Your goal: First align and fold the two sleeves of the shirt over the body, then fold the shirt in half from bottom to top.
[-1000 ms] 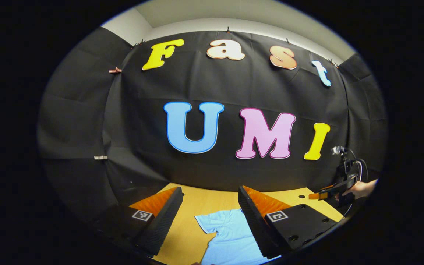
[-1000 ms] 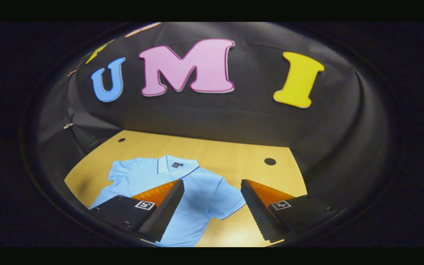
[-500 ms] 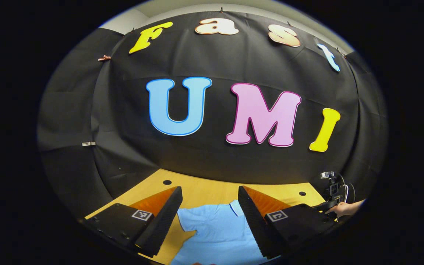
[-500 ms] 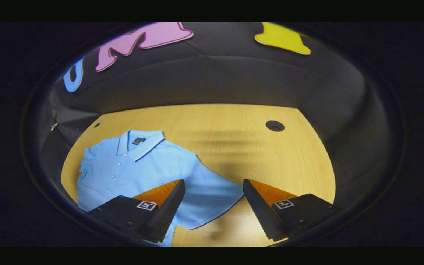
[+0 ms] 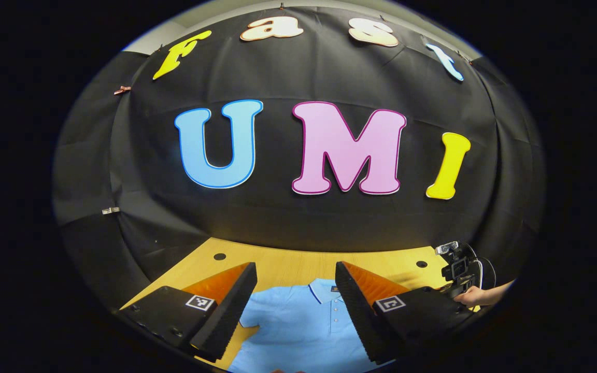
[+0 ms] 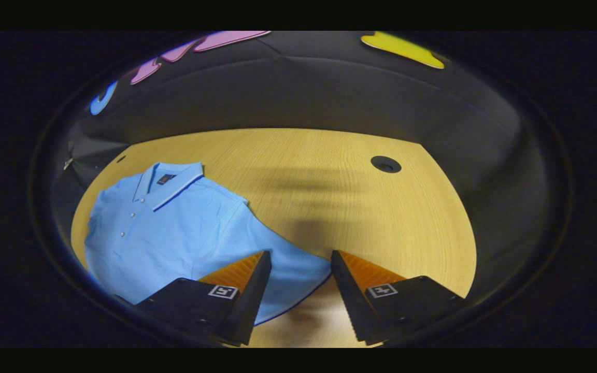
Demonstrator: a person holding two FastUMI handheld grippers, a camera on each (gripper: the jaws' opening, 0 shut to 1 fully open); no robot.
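Left gripper view shows the left gripper spread and empty above the light blue cotton polo shirt lying flat on the pale wooden table; right gripper view shows the right gripper spread over the shirt's sleeve, so I judge sleeve-folding unstarted, pinching the cuff next.

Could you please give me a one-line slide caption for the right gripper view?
Open right gripper poised over the sleeve of a blue polo shirt on a wooden table.
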